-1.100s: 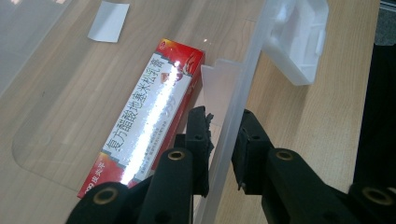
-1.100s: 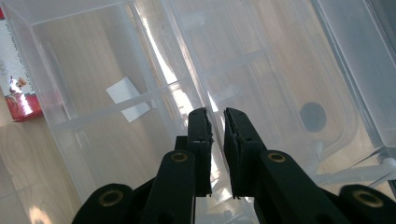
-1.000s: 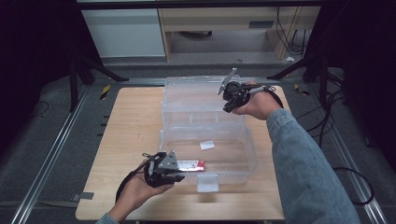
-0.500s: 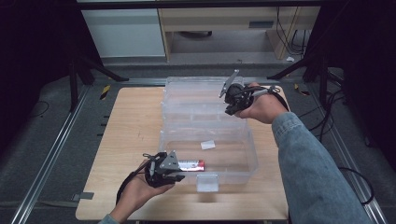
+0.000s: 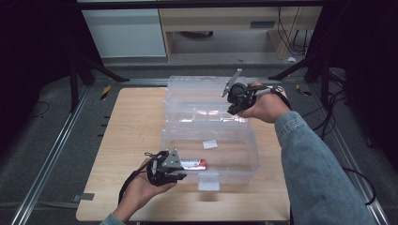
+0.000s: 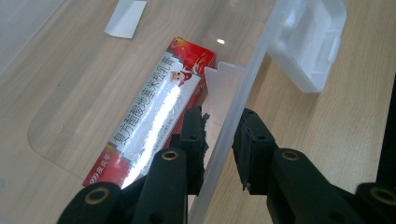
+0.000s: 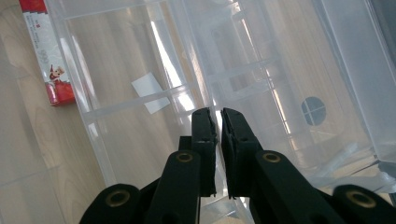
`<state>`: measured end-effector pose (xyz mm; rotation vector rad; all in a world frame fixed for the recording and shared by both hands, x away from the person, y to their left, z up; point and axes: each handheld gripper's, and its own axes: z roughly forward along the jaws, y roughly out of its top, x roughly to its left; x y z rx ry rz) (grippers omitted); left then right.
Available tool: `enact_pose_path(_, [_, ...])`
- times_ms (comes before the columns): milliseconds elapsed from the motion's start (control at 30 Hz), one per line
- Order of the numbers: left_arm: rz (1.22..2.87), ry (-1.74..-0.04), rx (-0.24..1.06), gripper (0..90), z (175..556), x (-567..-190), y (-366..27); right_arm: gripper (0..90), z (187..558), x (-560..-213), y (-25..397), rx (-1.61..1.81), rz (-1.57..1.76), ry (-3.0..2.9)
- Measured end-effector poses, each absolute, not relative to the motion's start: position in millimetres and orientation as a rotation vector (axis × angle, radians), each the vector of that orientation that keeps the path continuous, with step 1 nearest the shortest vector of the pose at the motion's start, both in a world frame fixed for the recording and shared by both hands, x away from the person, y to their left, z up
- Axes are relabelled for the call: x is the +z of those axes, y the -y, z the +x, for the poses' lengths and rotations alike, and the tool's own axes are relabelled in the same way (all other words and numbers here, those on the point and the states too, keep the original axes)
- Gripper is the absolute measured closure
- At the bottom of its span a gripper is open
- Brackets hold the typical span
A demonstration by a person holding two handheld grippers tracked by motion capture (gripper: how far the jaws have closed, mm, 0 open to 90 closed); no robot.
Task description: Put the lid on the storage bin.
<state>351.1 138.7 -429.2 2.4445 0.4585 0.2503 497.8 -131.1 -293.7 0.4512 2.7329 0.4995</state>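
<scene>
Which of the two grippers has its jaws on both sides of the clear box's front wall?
The left gripper: one jaw is inside the clear box, beside the red carton, the other outside. The right gripper holds farther back.

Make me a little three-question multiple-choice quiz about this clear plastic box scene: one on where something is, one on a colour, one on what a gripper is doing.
1. Where does the carton lie?
A. inside the clear box, by its front wall
B. on the floor
C. on top of the lid

2. What colours is the carton?
A. blue and yellow
B. red and white
C. all black

3. How does the left gripper stand?
A. wide open above the table
C. shut on the carton
B. one jaw on each side of the clear box's front wall

Answers: 1 A, it shows through the wall beside the jaws. 2 B, red ends with a white middle. 3 B, the wall runs between the jaws.
</scene>
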Motion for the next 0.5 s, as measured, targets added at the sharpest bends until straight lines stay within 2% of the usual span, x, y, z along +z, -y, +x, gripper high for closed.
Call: enact_pose_path(500, [2.444, -0.46, 0.267, 72.7, 350, -429, -137, 85.8, 476, -288, 134, 0.534, 0.418, -2.727])
